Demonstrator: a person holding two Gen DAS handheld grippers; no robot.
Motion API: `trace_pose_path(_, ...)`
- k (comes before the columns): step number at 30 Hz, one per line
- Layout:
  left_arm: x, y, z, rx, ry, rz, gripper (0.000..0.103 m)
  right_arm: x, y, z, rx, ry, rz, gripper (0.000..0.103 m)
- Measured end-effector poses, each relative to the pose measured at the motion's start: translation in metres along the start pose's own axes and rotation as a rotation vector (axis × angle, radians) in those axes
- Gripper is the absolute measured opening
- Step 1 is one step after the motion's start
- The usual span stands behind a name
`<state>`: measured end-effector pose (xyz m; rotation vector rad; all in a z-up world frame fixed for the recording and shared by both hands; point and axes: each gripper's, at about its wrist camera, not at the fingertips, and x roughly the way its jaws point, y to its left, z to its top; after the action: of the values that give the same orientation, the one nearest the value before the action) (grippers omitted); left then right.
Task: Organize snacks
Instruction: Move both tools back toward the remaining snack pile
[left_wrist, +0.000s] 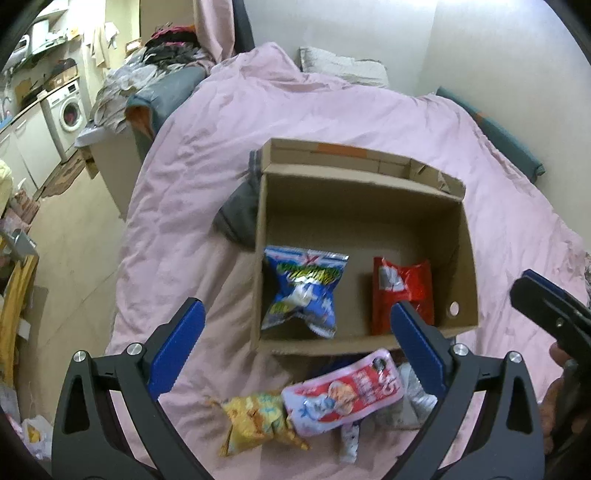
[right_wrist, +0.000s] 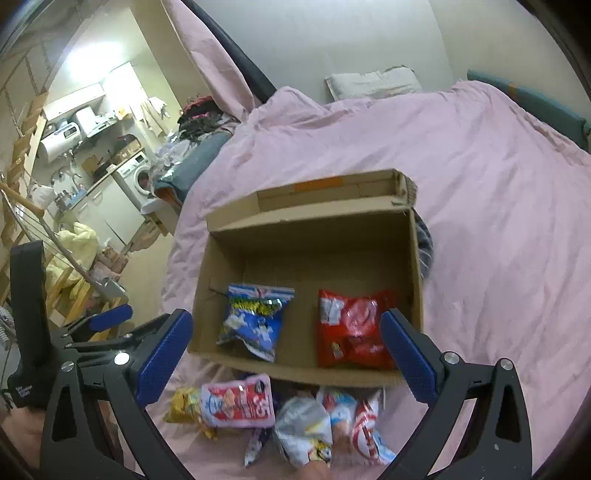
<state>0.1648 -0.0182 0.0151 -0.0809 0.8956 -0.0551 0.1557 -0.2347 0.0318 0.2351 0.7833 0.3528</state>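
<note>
Left wrist view: the left claw (left_wrist: 295, 325) gapes empty above the cardboard box (left_wrist: 467, 258); a blue bag (left_wrist: 303, 291) and red bag (left_wrist: 402, 295) lie inside. Right wrist view: the right claw (right_wrist: 286, 349) is spread, empty; the pink packet (right_wrist: 238, 406) just before the box looks light, crinkly, likely best pinched at its sealed edge.
</note>
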Motion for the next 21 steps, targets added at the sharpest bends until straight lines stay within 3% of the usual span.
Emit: trace_pose_path(21, -0.010, 0.017, -0.059, -0.052, 0.094, 0.004, 0.099, -0.006, -0.034, -0.067, 0.099, 0.147, -0.014, 0.103)
